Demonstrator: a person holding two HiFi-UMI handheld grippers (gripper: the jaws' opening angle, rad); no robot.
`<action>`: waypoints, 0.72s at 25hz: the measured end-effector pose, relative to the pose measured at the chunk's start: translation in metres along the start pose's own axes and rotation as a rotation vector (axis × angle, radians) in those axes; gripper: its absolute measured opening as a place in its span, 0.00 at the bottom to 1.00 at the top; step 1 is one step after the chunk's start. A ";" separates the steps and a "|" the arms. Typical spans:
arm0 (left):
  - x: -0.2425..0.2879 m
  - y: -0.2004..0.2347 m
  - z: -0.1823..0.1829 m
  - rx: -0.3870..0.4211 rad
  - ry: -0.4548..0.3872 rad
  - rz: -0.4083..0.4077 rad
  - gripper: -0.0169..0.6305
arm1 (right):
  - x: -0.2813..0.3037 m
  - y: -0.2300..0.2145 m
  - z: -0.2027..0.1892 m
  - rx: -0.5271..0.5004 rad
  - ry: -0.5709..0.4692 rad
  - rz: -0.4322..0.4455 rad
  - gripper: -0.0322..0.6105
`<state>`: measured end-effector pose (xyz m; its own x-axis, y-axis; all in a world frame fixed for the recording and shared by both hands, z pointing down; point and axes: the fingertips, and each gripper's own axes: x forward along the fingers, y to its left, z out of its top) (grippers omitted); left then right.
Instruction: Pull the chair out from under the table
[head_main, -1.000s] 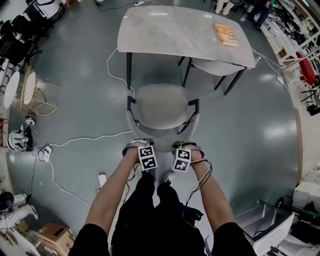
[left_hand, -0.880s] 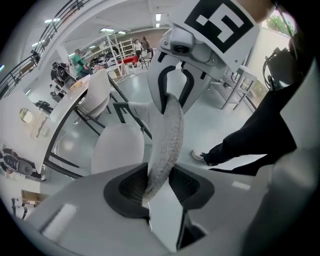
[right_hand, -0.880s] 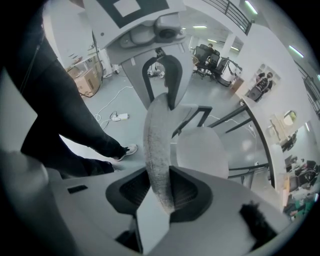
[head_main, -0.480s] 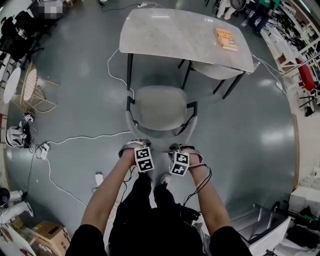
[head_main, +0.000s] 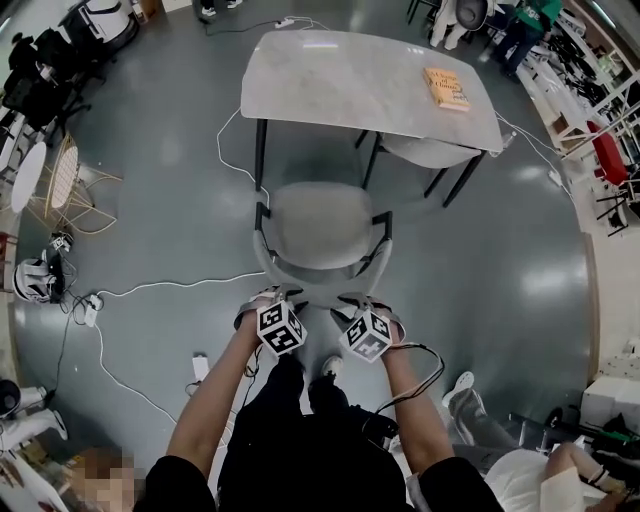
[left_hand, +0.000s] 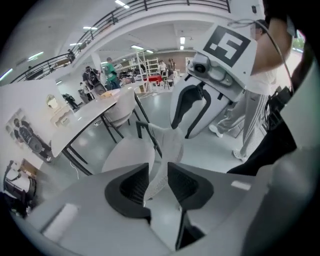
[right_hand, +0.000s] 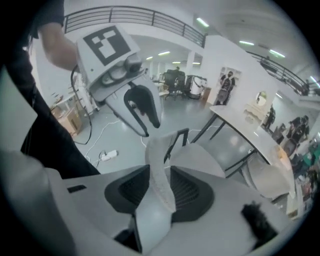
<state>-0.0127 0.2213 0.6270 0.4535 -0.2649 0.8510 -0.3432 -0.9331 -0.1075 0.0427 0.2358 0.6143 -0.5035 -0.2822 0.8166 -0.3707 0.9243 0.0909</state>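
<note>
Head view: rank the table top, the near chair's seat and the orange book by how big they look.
1. table top: largest by a wide margin.
2. chair seat: clearly smaller.
3. book, lying on the table top: smallest.
No close calls. The gaps are too wide for nearness to the camera to change the order.

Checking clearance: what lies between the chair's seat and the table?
Only bare grey floor, in the head view: the chair's seat stands clear of the table.

Lab hall, floor cables, mezzanine railing
</note>
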 end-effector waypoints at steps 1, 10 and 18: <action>-0.005 0.003 0.006 -0.026 -0.026 0.010 0.22 | -0.006 -0.004 0.008 0.045 -0.042 -0.015 0.27; -0.060 0.024 0.060 -0.240 -0.298 0.116 0.04 | -0.076 -0.053 0.074 0.472 -0.463 -0.186 0.15; -0.115 0.031 0.107 -0.341 -0.545 0.230 0.04 | -0.142 -0.077 0.099 0.627 -0.691 -0.306 0.08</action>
<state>0.0124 0.1973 0.4713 0.6569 -0.6150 0.4363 -0.6795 -0.7336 -0.0109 0.0660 0.1792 0.4347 -0.5883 -0.7598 0.2768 -0.8080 0.5383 -0.2396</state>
